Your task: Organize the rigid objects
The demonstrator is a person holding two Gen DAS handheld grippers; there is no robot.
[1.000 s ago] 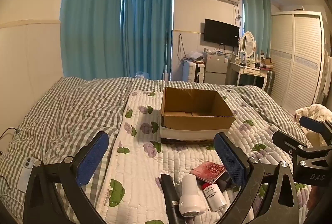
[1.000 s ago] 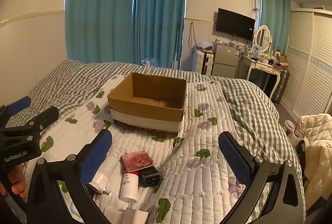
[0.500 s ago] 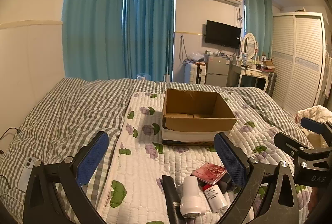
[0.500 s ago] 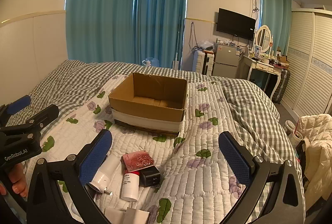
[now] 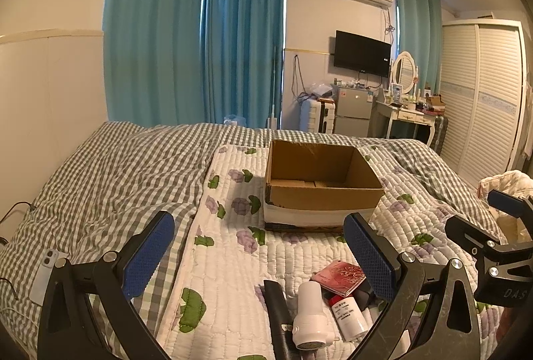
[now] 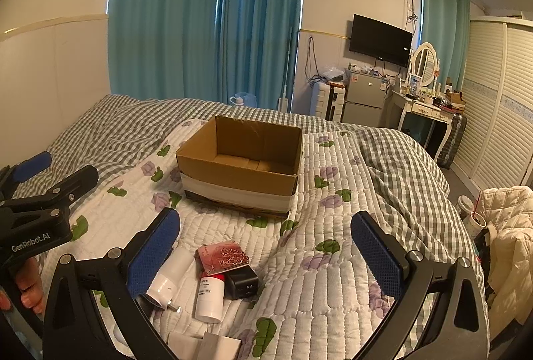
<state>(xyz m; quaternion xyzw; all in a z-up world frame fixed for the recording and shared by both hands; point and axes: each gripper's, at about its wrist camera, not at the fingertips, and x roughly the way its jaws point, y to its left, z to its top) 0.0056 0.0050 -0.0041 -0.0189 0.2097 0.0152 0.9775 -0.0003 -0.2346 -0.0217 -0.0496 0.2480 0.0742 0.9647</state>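
**Both tools spread and empty above the bed**

Left wrist view: framing slightly higher and further back than a second ago, with more ceiling and more of the near quilt in sight; nothing on the bed displaced. Left tool spread wide, pinching nothing, hovering over the flowered quilt. Open cardboard box sitting mid-bed beyond the pads, mouth up, long axis running left to right. Below the right pad, a cluster of small items: white handheld device lying with its long axis along the view, wider end toward the camera; black bar just beside it on the left, roughly parallel; red-capped white bottle on its side, cap end away from the camera; pink patterned box lying flat at the far side of the cluster. Phone on the checked duvet at far left.

Right wrist view: almost unchanged from a second ago, only a slight drift. Right tool likewise spread, gripping nothing. Cardboard box ahead and slightly left, well apart from the pads. White handheld device partly behind the left pad, lying diagonally; bottle cap end away; black cube-shaped charger touching the bottle's right side; pink patterned box resting against both. Left tool at the left edge.
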